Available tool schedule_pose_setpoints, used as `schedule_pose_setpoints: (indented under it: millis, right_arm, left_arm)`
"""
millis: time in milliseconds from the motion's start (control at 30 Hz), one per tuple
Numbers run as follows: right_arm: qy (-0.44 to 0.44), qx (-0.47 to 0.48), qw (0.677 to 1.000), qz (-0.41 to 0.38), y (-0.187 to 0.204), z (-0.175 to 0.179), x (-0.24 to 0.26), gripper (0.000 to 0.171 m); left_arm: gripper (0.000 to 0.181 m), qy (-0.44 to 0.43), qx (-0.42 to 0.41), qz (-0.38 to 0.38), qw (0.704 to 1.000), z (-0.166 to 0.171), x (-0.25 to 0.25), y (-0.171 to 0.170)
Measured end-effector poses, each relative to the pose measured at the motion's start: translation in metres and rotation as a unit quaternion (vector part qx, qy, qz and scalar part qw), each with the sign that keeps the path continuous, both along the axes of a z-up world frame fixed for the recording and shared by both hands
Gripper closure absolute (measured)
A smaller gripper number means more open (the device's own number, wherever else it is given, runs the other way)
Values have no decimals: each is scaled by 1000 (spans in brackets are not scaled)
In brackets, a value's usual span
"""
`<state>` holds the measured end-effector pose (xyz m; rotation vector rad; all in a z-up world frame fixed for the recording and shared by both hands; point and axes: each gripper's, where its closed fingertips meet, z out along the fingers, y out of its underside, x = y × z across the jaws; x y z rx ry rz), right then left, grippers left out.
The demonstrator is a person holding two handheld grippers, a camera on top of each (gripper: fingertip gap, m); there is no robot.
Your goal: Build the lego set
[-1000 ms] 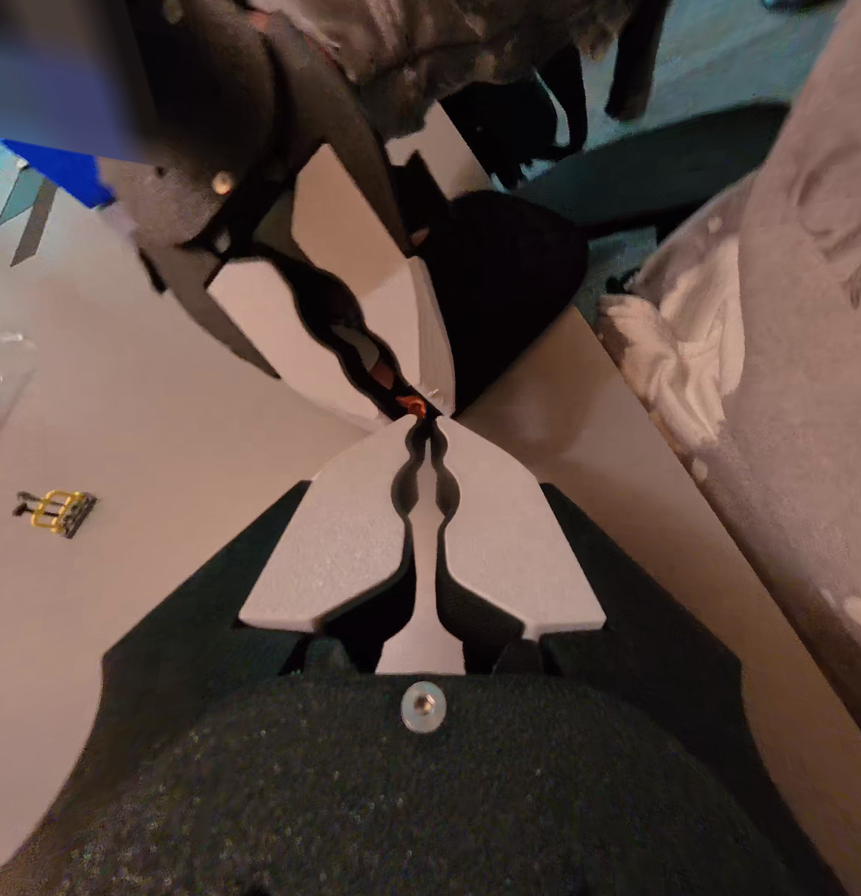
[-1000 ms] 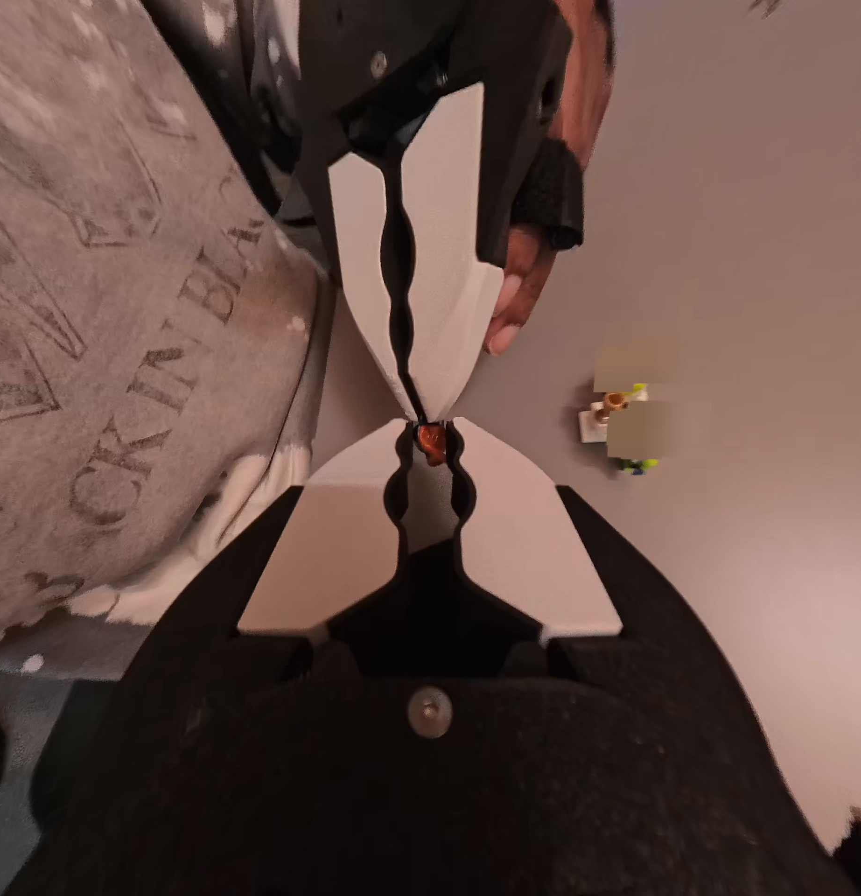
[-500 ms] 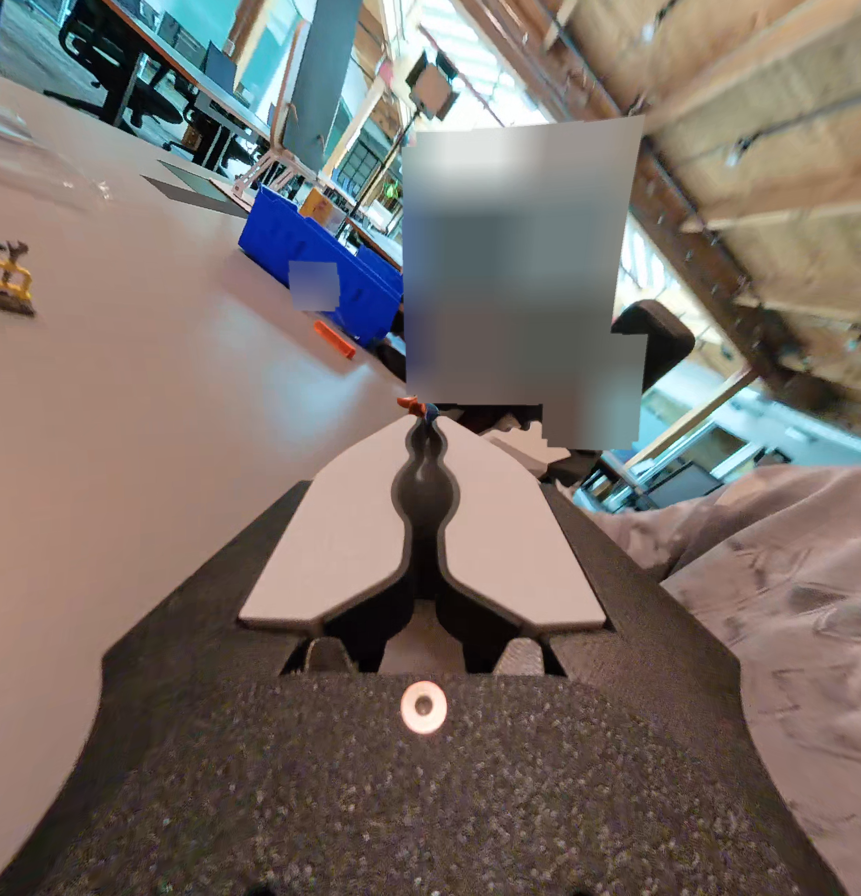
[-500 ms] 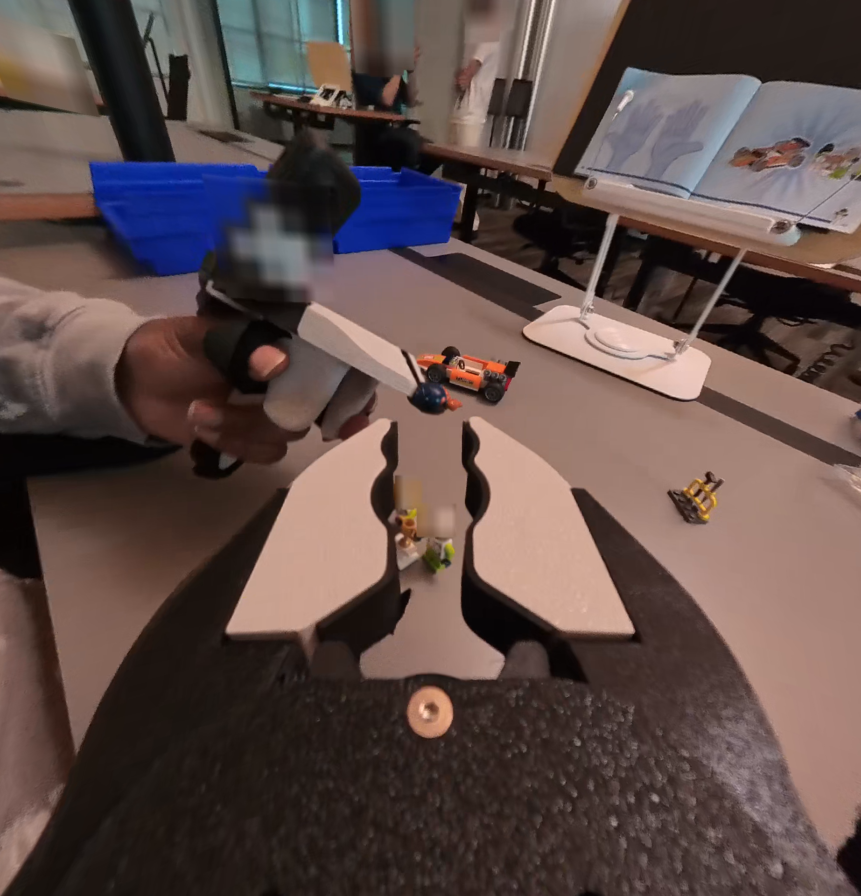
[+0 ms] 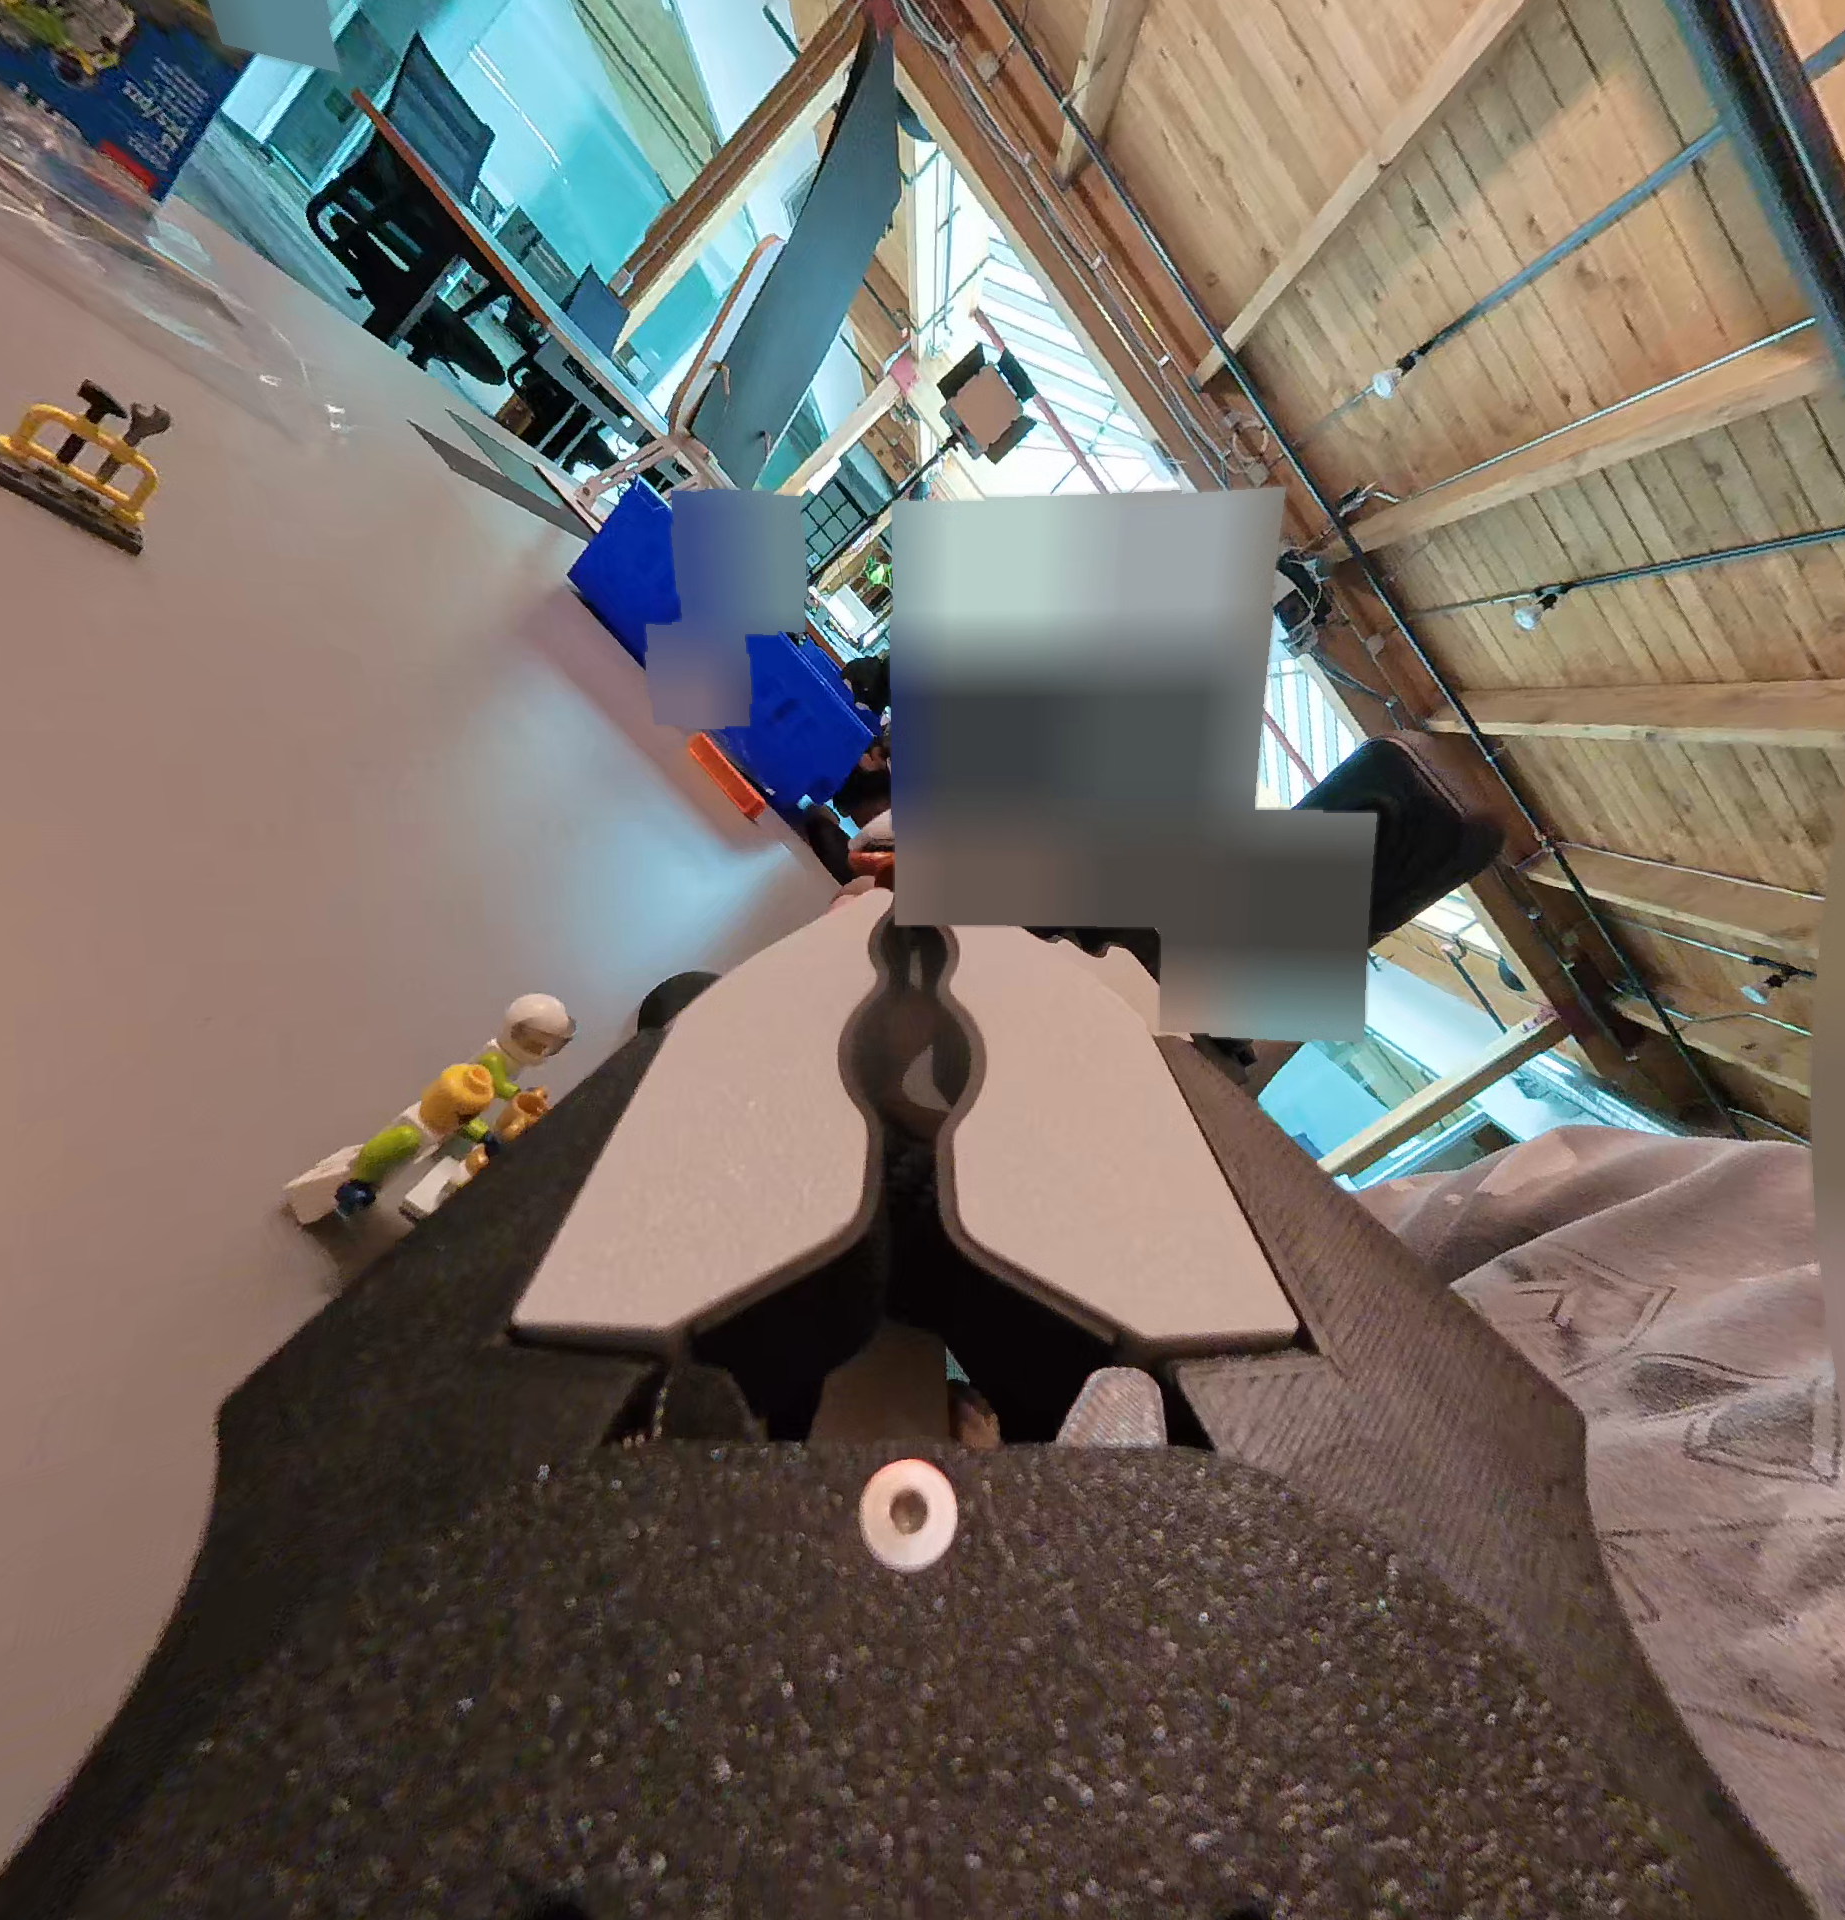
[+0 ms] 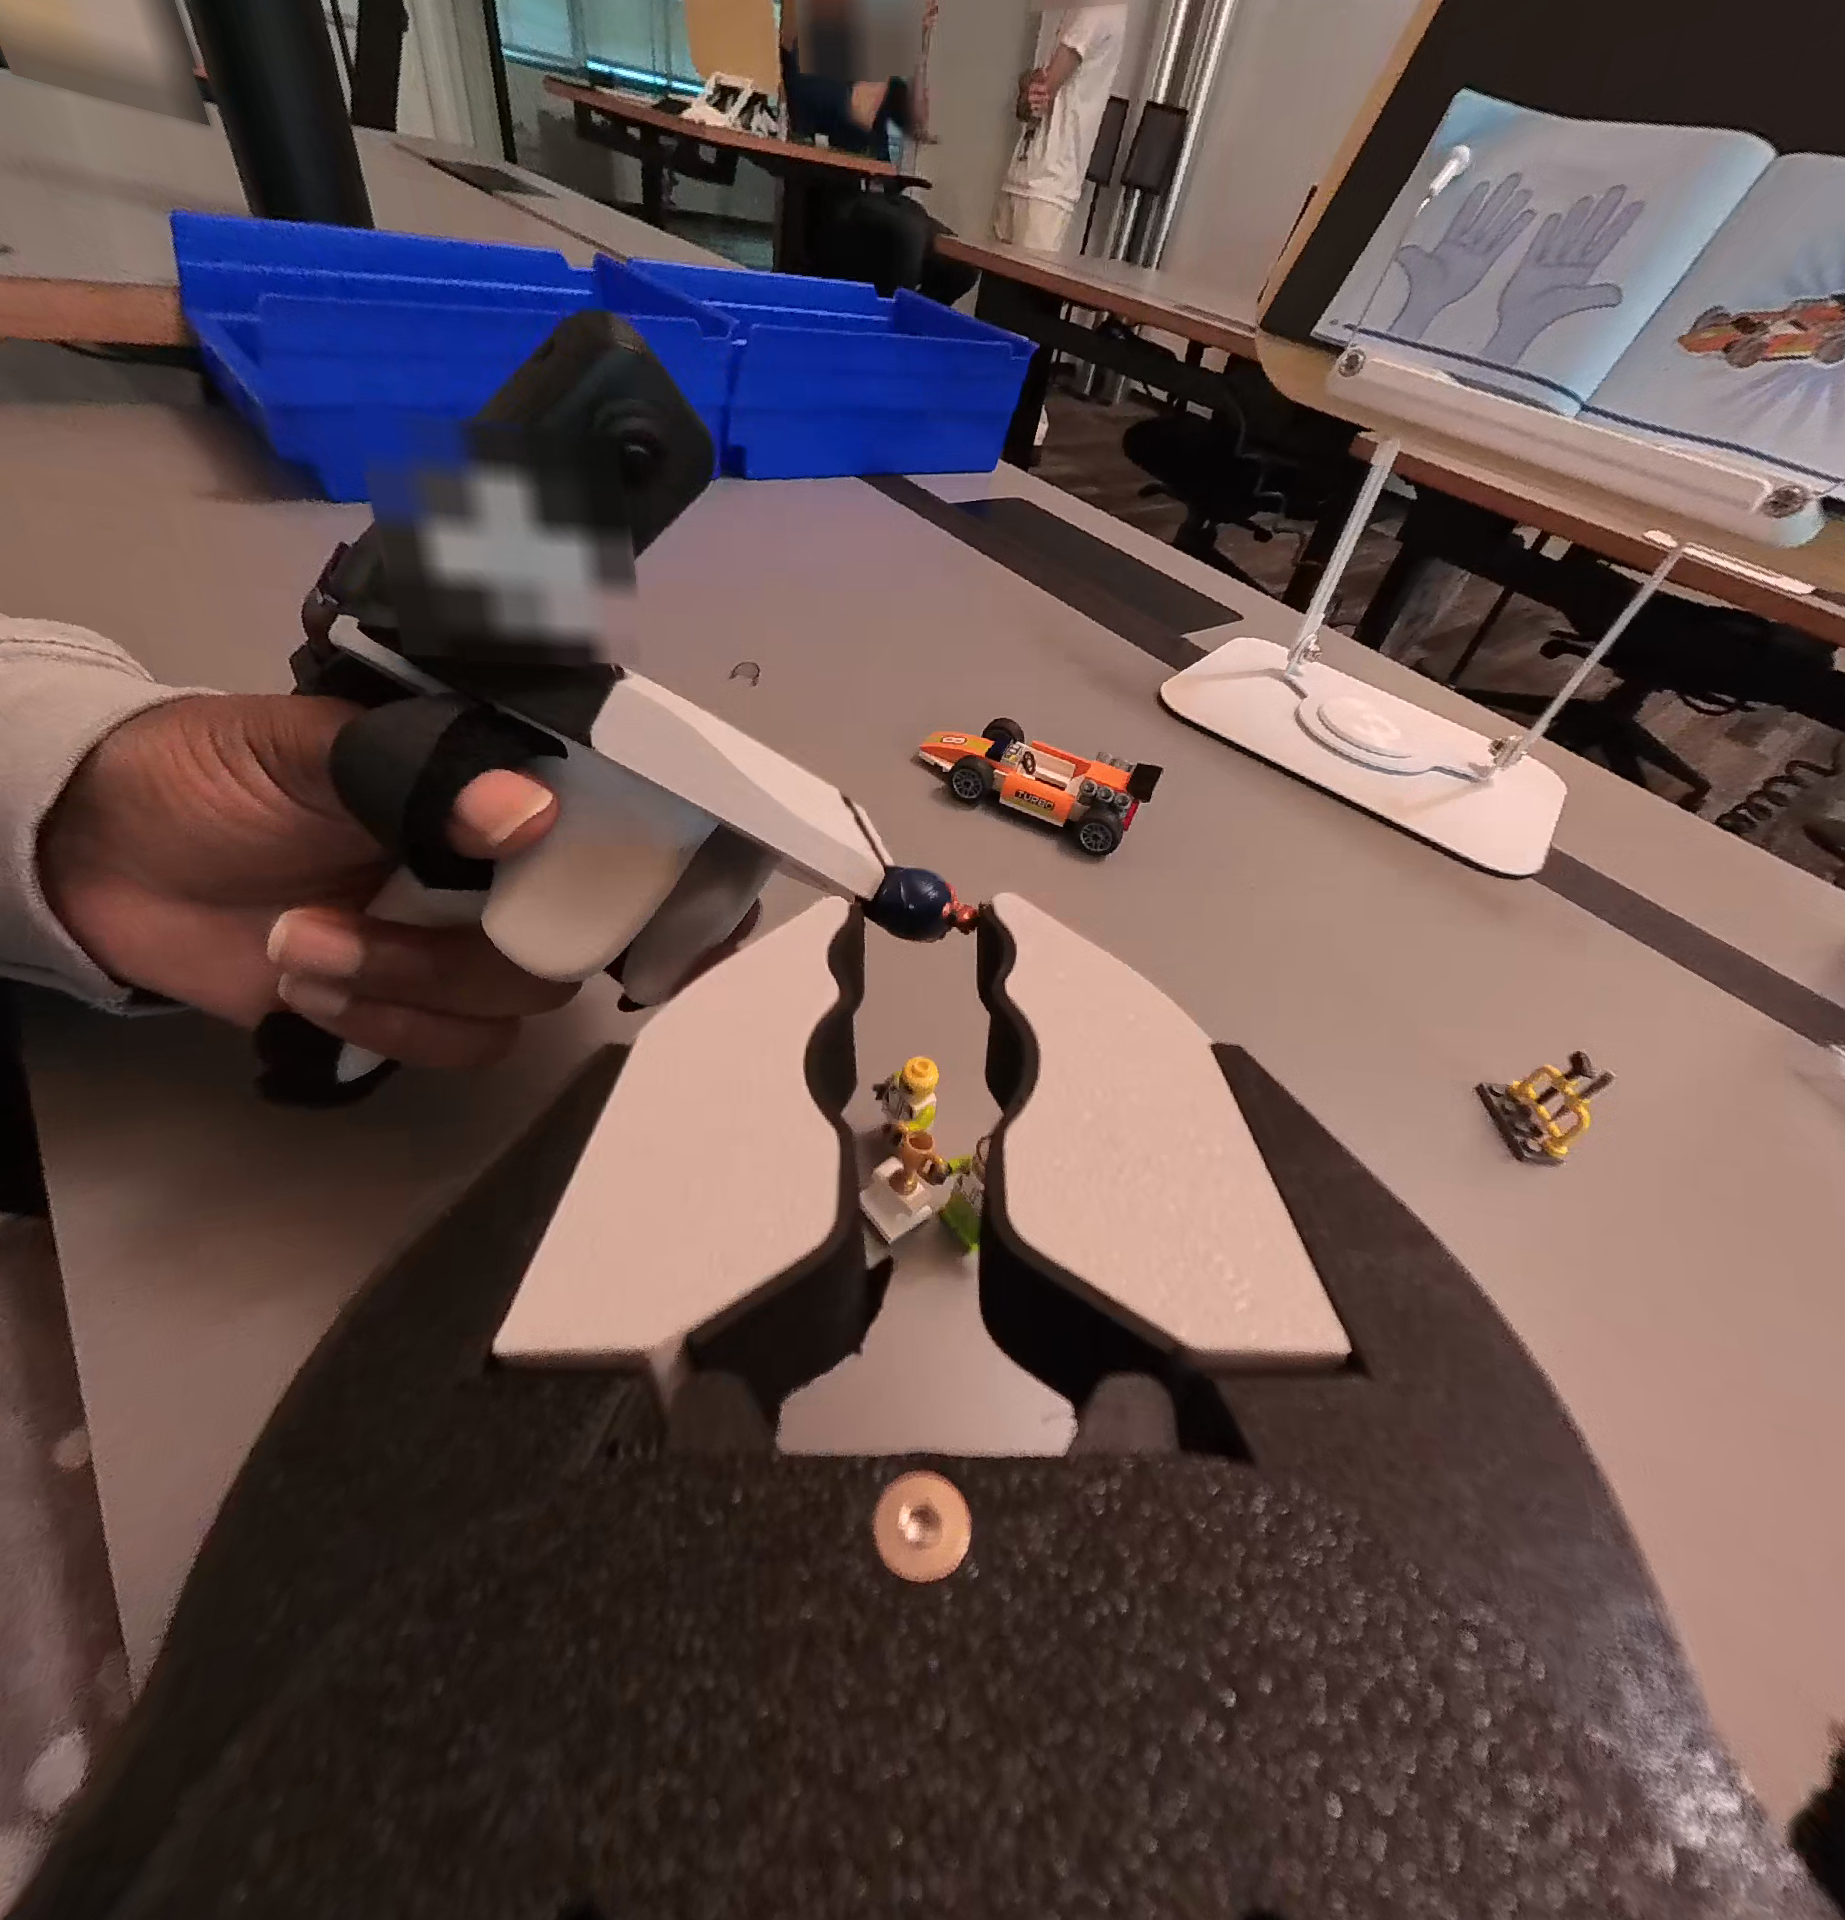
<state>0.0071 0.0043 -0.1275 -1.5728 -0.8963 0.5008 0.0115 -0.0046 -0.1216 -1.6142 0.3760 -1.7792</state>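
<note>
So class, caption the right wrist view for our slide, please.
Left gripper pinches a dark blue helmet piece above two minifigures; right gripper open.

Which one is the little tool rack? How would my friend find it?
Start at the white book stand at the far side of the grey table, then come nearer along the right side. The tool rack sits there alone: a dark base with yellow rails, unlike the orange race car or the minifigures.
</note>
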Motion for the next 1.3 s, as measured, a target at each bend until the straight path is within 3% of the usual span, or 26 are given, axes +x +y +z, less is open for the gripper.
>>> schedule_pose_setpoints:
  millis: [333, 567, 633, 767, 933, 1067, 1300]
  right_arm:
    - [-91, -13, 988, 124, -5, -16, 1, 154]
    - [-194, -37, 954, 226, 7, -30, -2, 154]
    - [-228, -57, 937, 258, 12, -37, -3, 154]
    - [-282, -115, 895, 326, 16, -53, -5, 154]
    - [-328, -150, 860, 360, 20, -68, -9, 154]
    - [-361, -159, 842, 367, 19, -78, -8, 154]
    - [-389, -181, 827, 365, 21, -84, -6, 154]
  left_arm:
    - [177, 58, -13, -44, 997, -16, 1, -6]
    - [173, 157, 53, -34, 986, -29, -7, 3]
    - [172, 227, 99, -23, 969, -41, -11, 10]
    - [166, 378, 205, -28, 902, -70, -19, 25]
    - [163, 442, 258, -108, 852, -101, -15, 28]
    - [164, 437, 281, -151, 841, -109, -11, 27]
    - [172, 439, 314, -152, 828, -115, -7, 29]
